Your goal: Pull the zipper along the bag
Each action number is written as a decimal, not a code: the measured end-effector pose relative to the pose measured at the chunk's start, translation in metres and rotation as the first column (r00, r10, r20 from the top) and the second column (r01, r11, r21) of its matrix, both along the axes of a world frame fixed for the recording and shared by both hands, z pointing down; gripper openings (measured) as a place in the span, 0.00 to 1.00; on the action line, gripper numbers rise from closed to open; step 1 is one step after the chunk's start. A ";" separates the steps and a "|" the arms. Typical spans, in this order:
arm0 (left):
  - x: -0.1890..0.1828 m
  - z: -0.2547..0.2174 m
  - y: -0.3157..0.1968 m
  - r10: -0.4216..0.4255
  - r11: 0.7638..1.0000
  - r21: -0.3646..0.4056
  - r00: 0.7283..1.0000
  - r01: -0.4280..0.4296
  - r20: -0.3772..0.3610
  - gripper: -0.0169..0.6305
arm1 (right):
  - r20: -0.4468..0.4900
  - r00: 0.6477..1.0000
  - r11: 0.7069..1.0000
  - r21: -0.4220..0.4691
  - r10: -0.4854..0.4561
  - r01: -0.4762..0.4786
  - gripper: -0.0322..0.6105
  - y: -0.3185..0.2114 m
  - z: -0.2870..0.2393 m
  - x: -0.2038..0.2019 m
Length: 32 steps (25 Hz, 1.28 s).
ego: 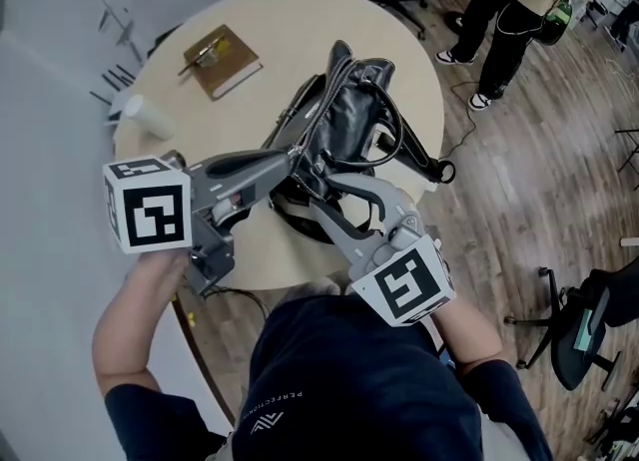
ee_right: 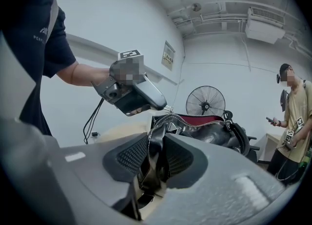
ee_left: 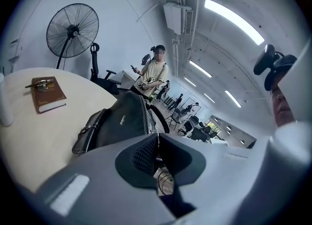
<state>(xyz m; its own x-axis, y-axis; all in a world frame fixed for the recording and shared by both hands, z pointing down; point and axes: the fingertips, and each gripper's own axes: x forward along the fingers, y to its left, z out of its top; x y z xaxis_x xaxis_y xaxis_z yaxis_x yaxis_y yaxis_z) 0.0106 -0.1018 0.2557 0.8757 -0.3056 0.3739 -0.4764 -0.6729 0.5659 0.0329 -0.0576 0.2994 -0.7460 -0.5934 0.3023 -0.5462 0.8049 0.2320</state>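
Observation:
A black leather bag (ego: pixel 351 110) lies on the round table (ego: pixel 250 249), its zipper partly apart and red lining (ee_right: pixel 204 119) showing. My left gripper (ego: pixel 298 153) is at the bag's near end, shut on the thin metal zipper pull (ee_left: pixel 156 147). The right gripper view shows that pull (ee_right: pixel 169 108) at the left gripper's tip. Just below and to the right, my right gripper (ego: pixel 324 182) has a fold of the bag's end (ee_right: pixel 152 146) between its pads (ee_right: pixel 131 155), which press on it. The bag's straps (ego: pixel 394 145) trail to the right.
A brown notebook (ego: pixel 222 60) with a pen on it lies at the table's far left, and a white cup (ego: pixel 143 116) lies on its side nearer the left edge. A person (ego: pixel 509 20) stands beyond the table on the right. An office chair (ego: pixel 584 334) stands at lower right.

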 end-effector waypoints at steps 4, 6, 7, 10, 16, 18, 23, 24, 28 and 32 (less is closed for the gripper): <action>0.000 0.003 0.001 -0.033 0.996 -0.088 0.998 0.029 -0.051 0.07 | -0.010 1.000 1.000 -0.003 -0.019 0.019 0.22 0.002 0.002 -0.002; 0.001 0.001 -0.002 -0.030 0.998 -0.063 0.999 0.028 -0.036 0.07 | -0.008 1.000 1.000 -0.002 -0.025 0.025 0.22 0.003 0.002 -0.002; 0.002 0.000 -0.003 -0.028 0.998 -0.049 0.999 0.027 -0.025 0.07 | -0.005 1.000 1.000 -0.002 -0.027 0.027 0.22 0.003 0.002 -0.003; 0.005 -0.001 -0.006 -0.021 1.000 -0.019 1.000 0.021 0.005 0.07 | -0.006 0.999 0.999 -0.010 -0.038 0.038 0.22 0.004 0.003 -0.003; 0.008 -0.004 -0.012 -0.025 0.999 -0.033 1.000 0.025 0.019 0.07 | -0.002 0.999 0.999 -0.004 -0.046 0.046 0.22 0.005 0.002 -0.004; 0.009 -0.002 -0.012 -0.040 0.996 -0.081 0.999 0.040 -0.002 0.07 | 0.001 0.999 0.999 -0.003 -0.045 0.045 0.22 0.006 0.002 -0.004; 0.018 -0.002 -0.014 -0.057 0.989 -0.142 0.997 0.050 -0.046 0.07 | 0.013 0.999 0.999 -0.009 -0.049 0.049 0.22 0.006 0.002 0.002; 0.018 -0.003 -0.014 -0.055 0.989 -0.137 0.998 0.049 -0.039 0.07 | 0.015 0.999 0.999 -0.010 -0.049 0.049 0.22 0.006 0.002 0.002; 0.017 -0.003 -0.013 -0.061 0.989 -0.137 0.998 0.056 -0.032 0.07 | 0.023 0.999 0.999 -0.009 -0.047 0.047 0.22 0.005 0.001 0.004; 0.023 -0.008 -0.012 -0.107 0.972 -0.225 0.983 0.071 -0.152 0.07 | 0.023 0.998 0.998 -0.006 -0.056 0.056 0.22 0.005 0.003 0.004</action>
<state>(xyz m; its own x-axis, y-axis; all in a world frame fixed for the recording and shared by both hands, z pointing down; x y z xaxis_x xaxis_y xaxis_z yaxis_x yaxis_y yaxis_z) 0.0336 -0.1140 0.2475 0.9029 -0.3122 0.2954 -0.4187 -0.4835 0.7687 0.0368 -0.0522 0.3020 -0.7849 -0.5482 0.2890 -0.5050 0.8361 0.2143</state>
